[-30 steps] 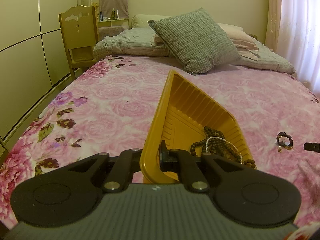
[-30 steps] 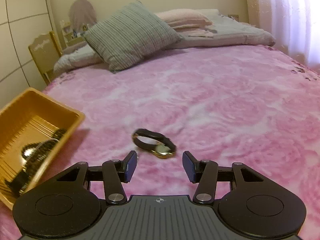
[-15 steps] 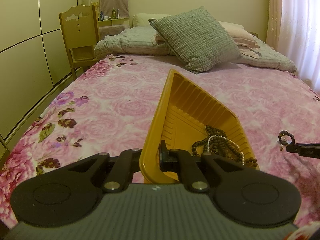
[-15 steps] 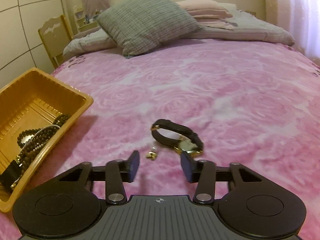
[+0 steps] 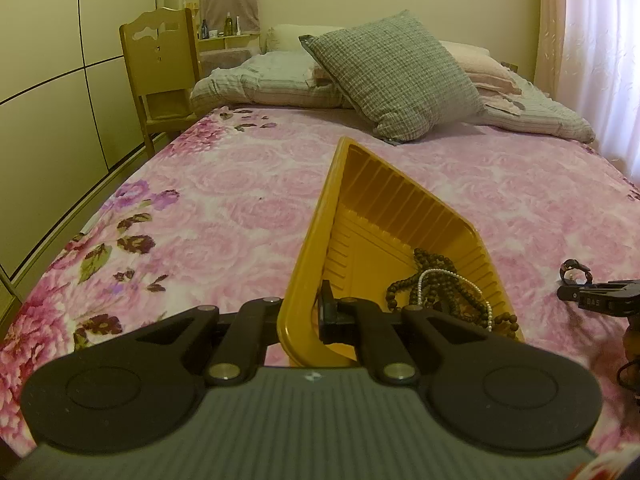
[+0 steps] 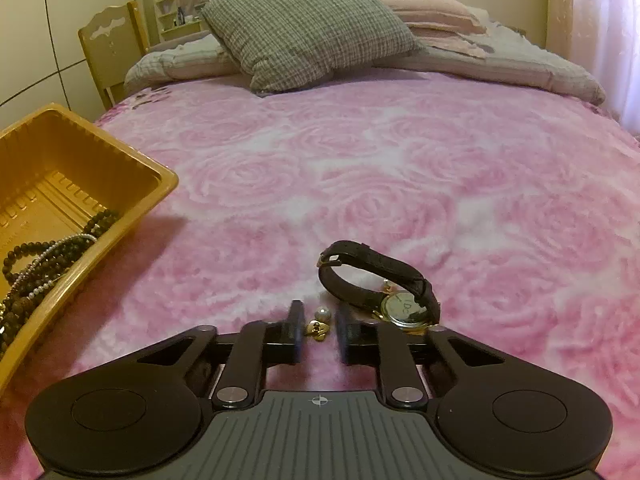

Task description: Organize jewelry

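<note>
My left gripper (image 5: 308, 316) is shut on the near rim of a yellow plastic tray (image 5: 400, 208), which stands on the pink floral bedspread. Dark bead strings and a pearl strand (image 5: 436, 284) lie in the tray. In the right wrist view a small gold earring with a pearl (image 6: 319, 325) lies on the bedspread between the fingers of my right gripper (image 6: 320, 326). Its jaws are closing, and a thin gap shows on each side of the earring. A black-strapped, gold-cased watch (image 6: 376, 280) lies just to the right. The tray (image 6: 100, 184) stands to the left.
A grey checked cushion (image 5: 396, 76) and folded bedding lie at the head of the bed. A wooden chair (image 5: 160, 64) and wardrobe panels stand along the left side. A pale curtain (image 5: 600, 60) hangs on the right. Open bedspread stretches beyond the tray.
My right gripper has come forward and down over the earring, and its jaws have narrowed around it. The left gripper and the tray have stayed put.
</note>
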A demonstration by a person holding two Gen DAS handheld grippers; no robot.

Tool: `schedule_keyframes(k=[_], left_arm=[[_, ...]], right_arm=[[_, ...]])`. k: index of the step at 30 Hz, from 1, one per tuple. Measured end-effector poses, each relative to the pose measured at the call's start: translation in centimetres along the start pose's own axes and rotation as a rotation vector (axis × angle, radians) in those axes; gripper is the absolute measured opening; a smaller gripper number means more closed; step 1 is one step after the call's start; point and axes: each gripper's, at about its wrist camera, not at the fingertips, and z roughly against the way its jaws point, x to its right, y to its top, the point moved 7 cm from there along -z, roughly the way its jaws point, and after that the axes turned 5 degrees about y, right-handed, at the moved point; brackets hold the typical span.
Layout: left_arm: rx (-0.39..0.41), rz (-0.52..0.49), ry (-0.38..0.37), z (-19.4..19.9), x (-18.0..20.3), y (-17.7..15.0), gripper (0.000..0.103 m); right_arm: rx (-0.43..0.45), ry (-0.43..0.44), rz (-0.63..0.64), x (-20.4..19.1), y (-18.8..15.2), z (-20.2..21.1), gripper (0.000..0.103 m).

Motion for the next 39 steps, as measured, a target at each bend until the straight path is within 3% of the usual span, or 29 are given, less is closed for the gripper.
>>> schedule_keyframes(k=[9,20,29,37,39], left_arm=[[0.001,-0.001,0.000,0.0,0.0,0.0,0.006],[0.001,0.001,-0.001,-0.1,-0.1,0.0,0.006],[0.006,-0.004,-0.003,0.1,0.5,0.3,0.006],[0.006,-0.001,-0.005,0.2,0.6,0.3,0.006],[0.005,0.000,-0.004,0.2,0.6,0.3,0.006]], right_arm=[[0.024,0.018,0.033,-1.6,0.2,1.9,0.012],[0.129,0.269,0.108,-10.9,4.5,7.0,0.012],[0.098,0.391,0.189,-17.5,3.8,5.9,0.012],[0.084,0.449,0.204,-19.2,3.0,4.6,0.012],[0.099,0.464,0.186,-18.9,3.2,4.8,0.017]])
